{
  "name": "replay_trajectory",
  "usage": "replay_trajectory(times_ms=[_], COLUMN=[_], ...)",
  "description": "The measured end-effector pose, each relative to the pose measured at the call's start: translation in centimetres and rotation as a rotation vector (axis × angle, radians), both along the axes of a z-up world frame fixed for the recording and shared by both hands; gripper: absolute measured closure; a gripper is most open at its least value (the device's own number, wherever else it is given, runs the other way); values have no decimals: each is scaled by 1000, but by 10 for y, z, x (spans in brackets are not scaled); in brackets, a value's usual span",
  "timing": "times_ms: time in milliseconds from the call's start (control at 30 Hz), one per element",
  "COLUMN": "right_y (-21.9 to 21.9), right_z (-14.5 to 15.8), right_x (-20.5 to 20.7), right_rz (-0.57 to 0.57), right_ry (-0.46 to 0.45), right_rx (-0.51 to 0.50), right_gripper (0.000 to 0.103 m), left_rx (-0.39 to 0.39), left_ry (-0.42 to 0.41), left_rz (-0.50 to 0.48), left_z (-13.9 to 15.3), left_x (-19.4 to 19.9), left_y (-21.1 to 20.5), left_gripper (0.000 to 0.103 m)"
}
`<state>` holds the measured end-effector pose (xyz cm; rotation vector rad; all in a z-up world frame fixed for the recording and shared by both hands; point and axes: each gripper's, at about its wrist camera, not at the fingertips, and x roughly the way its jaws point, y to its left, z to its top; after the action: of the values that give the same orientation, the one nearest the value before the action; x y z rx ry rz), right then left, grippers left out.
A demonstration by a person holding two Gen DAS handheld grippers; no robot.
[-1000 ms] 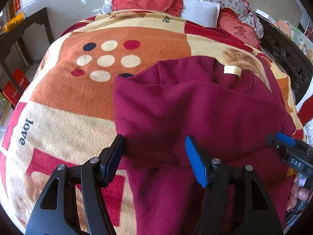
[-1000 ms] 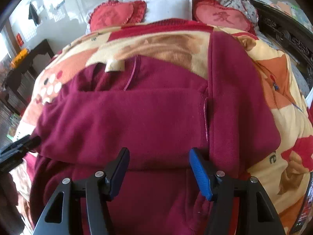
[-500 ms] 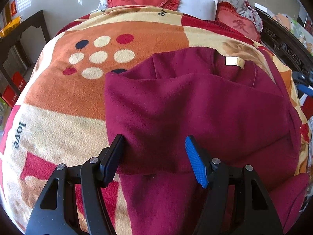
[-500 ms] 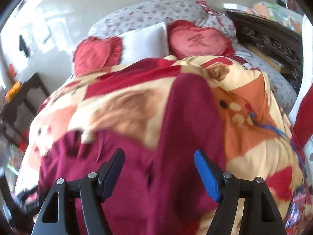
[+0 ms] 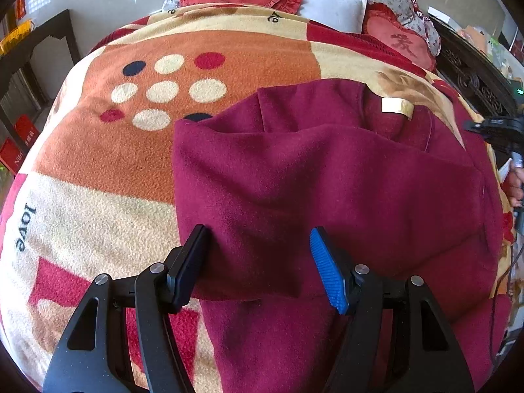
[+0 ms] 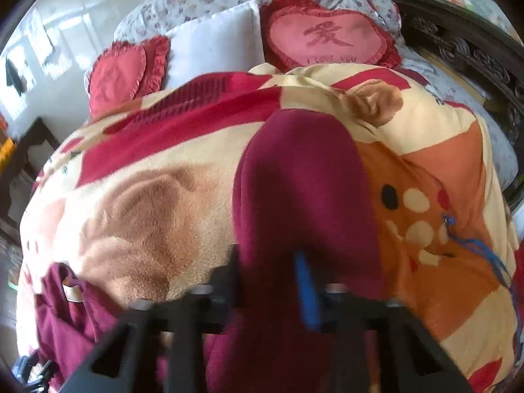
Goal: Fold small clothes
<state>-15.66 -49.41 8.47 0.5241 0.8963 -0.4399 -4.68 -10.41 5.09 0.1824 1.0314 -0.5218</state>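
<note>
A maroon sweatshirt [image 5: 327,180] lies on the patterned fleece blanket [image 5: 98,213], with a cream neck label [image 5: 394,106] showing and one sleeve folded across its body. My left gripper [image 5: 258,239] hangs open just above the folded sleeve's near edge, pads clear of the cloth. In the right wrist view the other maroon sleeve [image 6: 301,180] stretches away across the blanket. My right gripper [image 6: 270,268] is blurred, its jaws closing on this sleeve's near part, with cloth filling the gap between them.
Heart-shaped red cushions [image 6: 327,39] and a white pillow [image 6: 216,42] lie at the head of the bed. A dark carved bed frame [image 5: 475,78] runs along the right. A dark side table [image 5: 32,42] stands left of the bed. A blue thread [image 6: 481,249] lies on the blanket.
My right gripper has swung right, from over the sweatshirt's body to the outstretched sleeve, and its jaws have narrowed around it. The left gripper has stayed open and nearly still.
</note>
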Motion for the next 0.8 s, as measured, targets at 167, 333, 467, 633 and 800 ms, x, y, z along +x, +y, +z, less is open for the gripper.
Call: replay_trajectory(times_ms=[167, 333, 467, 633, 800], right_y=[-15, 16, 88, 209, 301], right_z=[43, 96, 131, 113, 3], right_x=[-61, -86, -65, -27, 9], right_rz=[-64, 57, 252, 536, 702], right_ry=[-214, -362, -391, -353, -41], right_rx=[101, 138, 110, 75, 114], right_gripper=[96, 96, 96, 96, 72], left_rx=[-43, -96, -153, -174, -180], left_ry=[-11, -53, -72, -73, 6], left_rz=[12, 63, 121, 162, 136], left_z=[15, 42, 62, 67, 50], left_x=[1, 8, 14, 16, 20], left_y=[12, 32, 51, 70, 72], left_gripper=[39, 39, 39, 39, 39])
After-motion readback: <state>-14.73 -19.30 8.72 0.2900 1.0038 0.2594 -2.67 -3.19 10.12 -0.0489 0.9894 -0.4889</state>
